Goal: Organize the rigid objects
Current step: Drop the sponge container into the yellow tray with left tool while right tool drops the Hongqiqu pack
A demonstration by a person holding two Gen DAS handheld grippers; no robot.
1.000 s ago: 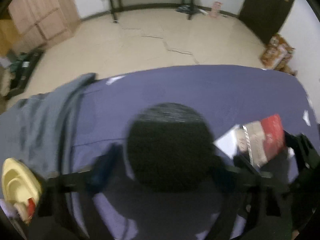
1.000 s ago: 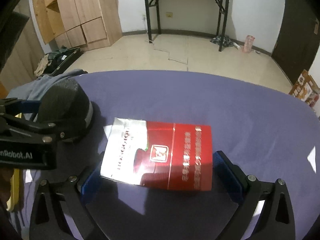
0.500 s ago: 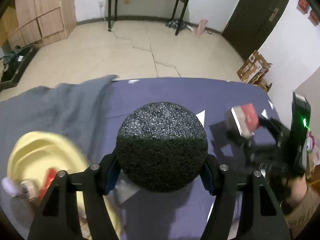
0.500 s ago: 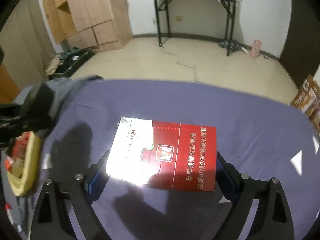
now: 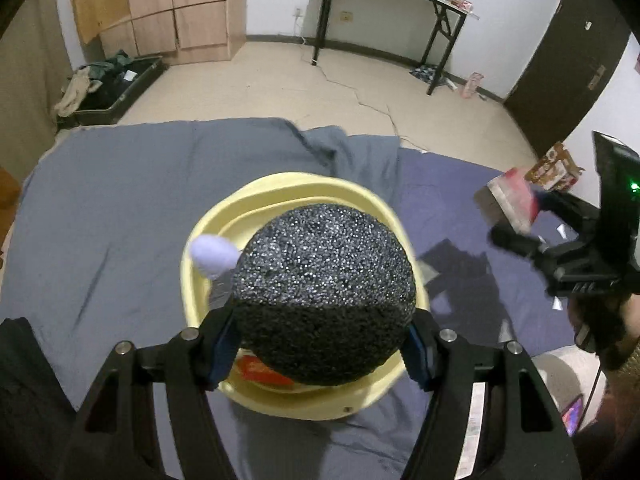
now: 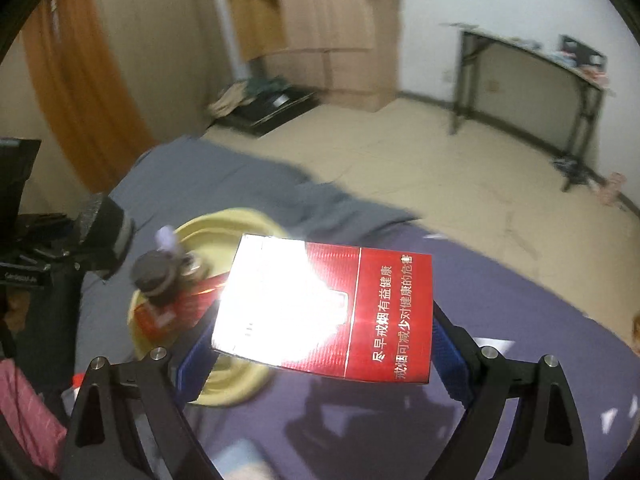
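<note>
With a few items already in the round yellow plastic basin [image 5: 224,216], the left gripper [image 5: 320,344] clamps a black speckled foam ball [image 5: 324,300] above it, while the right gripper [image 6: 324,344] holds a glossy red cigarette box [image 6: 332,312] nearby, neither deposited.

"尽早戒烟有益健康" on red box [image 6: 360,312]

black ball [image 5: 324,300] now above yellow bowl [image 5: 304,188], red box [image 6: 332,312] lifted, nearer bowl
</note>
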